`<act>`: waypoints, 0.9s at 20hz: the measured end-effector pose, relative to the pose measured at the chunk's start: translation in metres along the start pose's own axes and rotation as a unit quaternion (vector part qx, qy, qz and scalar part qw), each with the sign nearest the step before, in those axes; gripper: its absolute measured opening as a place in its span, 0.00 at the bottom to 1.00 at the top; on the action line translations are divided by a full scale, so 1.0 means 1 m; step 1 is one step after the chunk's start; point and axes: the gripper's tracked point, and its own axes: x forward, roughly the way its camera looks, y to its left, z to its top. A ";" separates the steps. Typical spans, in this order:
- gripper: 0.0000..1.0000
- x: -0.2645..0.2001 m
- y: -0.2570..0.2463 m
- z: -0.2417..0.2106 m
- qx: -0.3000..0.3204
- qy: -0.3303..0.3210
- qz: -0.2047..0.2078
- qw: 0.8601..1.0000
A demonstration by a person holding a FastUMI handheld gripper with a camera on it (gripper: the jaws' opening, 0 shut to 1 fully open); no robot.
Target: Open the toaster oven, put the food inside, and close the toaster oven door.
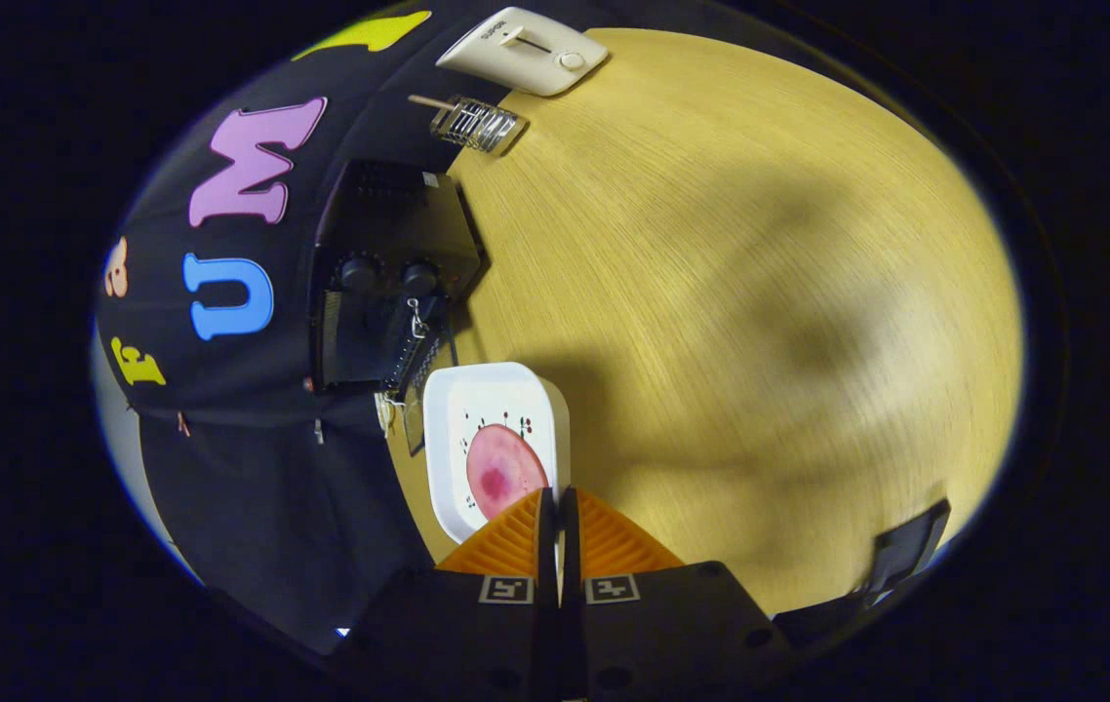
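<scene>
Item: toaster oven (pixel 389 283), dark, boxy, standing at the table's (pixel 711 292) edge against the booth wall, beyond the plate; two round knobs on its face, a small metal ring or hook hanging near its door, the door apparently let down toward the plate (its angle is hard to read from here). Judged rigid and fairly heavy, unlikely to slide under a light pull; the door likely hinges low, best taken at its top edge or handle. Item: plate (pixel 492 429), white, square with rounded corners, just ahead of the fingers and near the oven's front; hard, smooth, probably slippery and breakable. Item: food (pixel 501 468), a flat pink round slice with a darker centre, lying on the plate, touching the fingertips' line of sight; judged light, soft, thin, best pinched gently at its near rim, not squeezed. Item: gripper (pixel 556 502), fingers closed together, holding nothing, tips over the plate's near edge. Also present: a pale toaster (pixel 523 51) and a small wire rack (pixel 475 124), well apart at the far table edge.
</scene>
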 end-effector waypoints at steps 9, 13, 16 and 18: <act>0.05 0.043 0.084 -0.059 0.165 -0.093 0.056 0.980; 0.05 0.091 0.120 -0.064 0.207 -0.140 0.051 0.967; 0.05 0.131 0.146 -0.065 0.228 -0.162 0.037 0.959; 0.05 0.155 0.163 -0.058 0.241 -0.183 0.028 0.953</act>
